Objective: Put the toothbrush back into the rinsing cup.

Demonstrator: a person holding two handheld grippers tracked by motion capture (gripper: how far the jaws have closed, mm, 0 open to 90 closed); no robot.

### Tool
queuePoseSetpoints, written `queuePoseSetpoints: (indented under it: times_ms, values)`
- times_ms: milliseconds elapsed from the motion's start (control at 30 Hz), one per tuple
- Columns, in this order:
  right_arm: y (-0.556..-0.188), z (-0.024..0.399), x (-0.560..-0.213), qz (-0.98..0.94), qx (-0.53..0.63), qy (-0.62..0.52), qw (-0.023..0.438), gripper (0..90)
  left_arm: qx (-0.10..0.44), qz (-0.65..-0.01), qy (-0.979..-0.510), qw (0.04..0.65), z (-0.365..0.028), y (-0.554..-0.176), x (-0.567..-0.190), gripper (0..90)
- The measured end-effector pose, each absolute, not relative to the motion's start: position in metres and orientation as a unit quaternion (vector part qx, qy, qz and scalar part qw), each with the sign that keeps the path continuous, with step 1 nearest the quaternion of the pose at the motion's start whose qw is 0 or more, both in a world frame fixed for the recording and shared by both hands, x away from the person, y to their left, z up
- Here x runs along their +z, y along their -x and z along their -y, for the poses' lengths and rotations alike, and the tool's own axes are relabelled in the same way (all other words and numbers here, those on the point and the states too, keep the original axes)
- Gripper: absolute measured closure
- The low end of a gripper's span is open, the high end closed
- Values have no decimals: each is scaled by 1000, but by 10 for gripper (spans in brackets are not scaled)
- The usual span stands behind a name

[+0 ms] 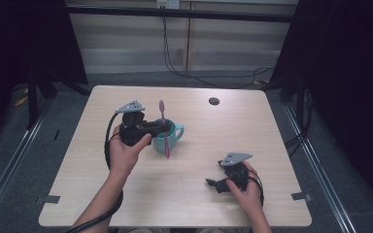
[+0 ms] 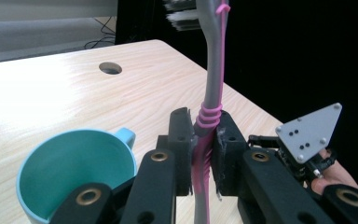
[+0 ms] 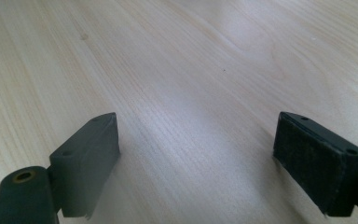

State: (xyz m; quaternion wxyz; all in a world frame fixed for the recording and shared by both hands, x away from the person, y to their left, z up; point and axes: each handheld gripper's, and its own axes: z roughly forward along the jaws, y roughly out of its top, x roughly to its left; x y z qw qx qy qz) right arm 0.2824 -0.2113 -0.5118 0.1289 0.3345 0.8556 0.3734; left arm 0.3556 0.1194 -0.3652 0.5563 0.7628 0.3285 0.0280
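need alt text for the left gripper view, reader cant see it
Close up, the left gripper clamps the handle of an upright pink and grey toothbrush between its black jaws. An empty teal mug sits lower left on the pale wooden table, with the right gripper at the right edge.

The right gripper stands with its two black jaws spread wide apart, nothing between them. Beneath and ahead of the jaws lies the pale wooden table, its grain running away from them. A tiny dark speck marks the wood ahead of the jaws.
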Motion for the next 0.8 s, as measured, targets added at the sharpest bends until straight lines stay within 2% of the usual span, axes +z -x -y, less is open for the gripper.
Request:
queuePoseSetpoints:
  times_ms: [800]
  values:
    - [-282,211,-512,-856,373,-334,129,138,52,-344,-755,555,-120,-381,-349,803]
